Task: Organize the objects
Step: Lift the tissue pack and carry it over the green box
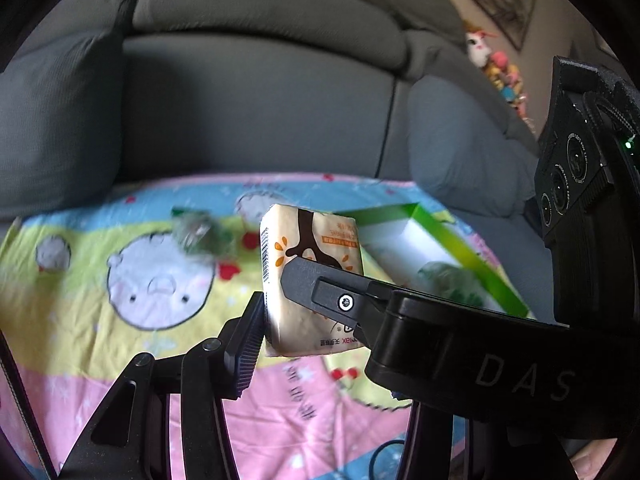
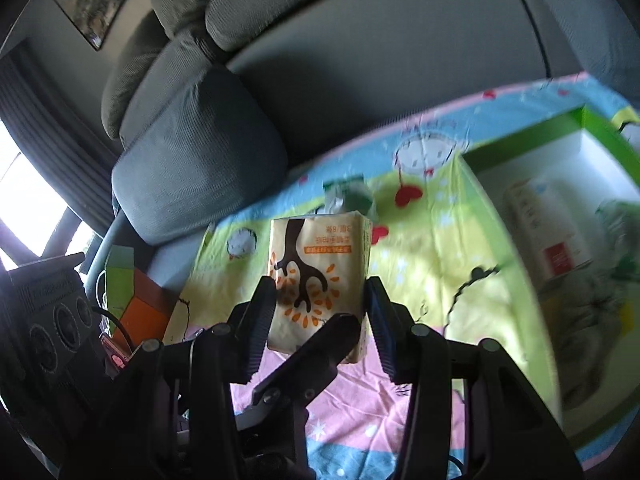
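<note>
The tissue pack (image 2: pixel 318 276) sits between the right tool (image 2: pixel 320 320)'s fingers, above the blanket (image 2: pixel 420 248) spread on the sofa (image 2: pixel 360 60). The open box (image 2: pixel 532 148) lies on the blanket to the tool's right, holding a carton (image 2: pixel 548 232). A crumpled wrapper (image 2: pixel 348 196) lies on the blanket beyond the pack.

cream tissue pack (image 2: pixel 318 276) with brown tree; pastel cartoon blanket (image 1: pixel 132 280); green box (image 2: pixel 560 136).

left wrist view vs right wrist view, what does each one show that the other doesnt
Only the left wrist view shows a white plush toy and coloured trinkets on the sofa back.

Only the right wrist view shows a bright window, an orange and green carton and a white packet with a red label inside the green-rimmed white box.

Both show the cream tissue pack with a brown tree print, gripped by both hand-held grippers over the cartoon blanket.
</note>
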`<state>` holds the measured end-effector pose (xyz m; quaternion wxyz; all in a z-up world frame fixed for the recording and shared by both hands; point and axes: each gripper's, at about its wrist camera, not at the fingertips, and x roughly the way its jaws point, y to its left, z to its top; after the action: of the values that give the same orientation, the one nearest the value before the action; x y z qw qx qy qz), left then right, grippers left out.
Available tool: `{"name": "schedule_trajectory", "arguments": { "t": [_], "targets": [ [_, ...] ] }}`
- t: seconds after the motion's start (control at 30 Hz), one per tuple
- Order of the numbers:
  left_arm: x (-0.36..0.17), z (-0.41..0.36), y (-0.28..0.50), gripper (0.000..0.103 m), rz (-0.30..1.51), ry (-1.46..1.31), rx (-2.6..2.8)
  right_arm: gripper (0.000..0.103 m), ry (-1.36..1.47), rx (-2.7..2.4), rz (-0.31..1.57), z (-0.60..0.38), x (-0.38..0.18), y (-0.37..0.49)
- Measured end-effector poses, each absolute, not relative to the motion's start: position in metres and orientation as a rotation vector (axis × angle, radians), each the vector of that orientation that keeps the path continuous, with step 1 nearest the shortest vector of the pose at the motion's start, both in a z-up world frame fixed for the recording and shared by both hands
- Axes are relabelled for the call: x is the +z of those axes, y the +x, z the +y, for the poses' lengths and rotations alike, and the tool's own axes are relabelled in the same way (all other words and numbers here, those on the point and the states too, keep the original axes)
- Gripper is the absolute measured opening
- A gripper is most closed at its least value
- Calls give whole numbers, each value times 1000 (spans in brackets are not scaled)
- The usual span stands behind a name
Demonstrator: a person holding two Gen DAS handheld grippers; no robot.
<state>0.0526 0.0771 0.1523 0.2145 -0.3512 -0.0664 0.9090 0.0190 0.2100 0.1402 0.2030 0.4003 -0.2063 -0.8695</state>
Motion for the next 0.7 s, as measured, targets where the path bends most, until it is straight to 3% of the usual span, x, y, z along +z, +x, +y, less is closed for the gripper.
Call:
{"name": "schedule_trajectory", "arguments": {
  "t": [0.27, 0.7],
  "targets": [
    [180, 123, 66, 51, -106, -830, 2487, 46, 964, -2534, -638, 256, 164, 42],
    [178, 196, 58, 51, 1, -824, 2377, 46, 927, -2631, -812, 325, 157, 53]
  ]
}}
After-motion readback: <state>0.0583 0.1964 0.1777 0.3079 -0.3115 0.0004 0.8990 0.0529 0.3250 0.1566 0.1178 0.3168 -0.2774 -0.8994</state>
